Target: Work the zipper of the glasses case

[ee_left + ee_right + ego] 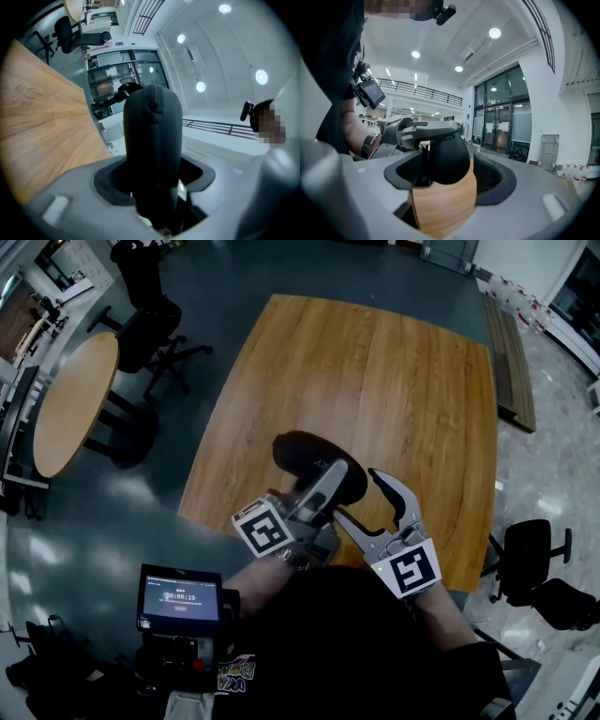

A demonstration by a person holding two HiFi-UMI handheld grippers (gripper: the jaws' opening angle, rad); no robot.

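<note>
- Left fingers [107, 182] clamped tight on black case [152, 136], held up over wood table [394, 362].
- Right fingers [491, 180] wide apart, case end between them, not squeezed.

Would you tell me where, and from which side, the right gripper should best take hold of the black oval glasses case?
The left gripper clamps the black oval glasses case. I would grip its exposed rounded end, coming from the person's right: that end clears the left jaws and sits between the open jaws of the right gripper.
</note>
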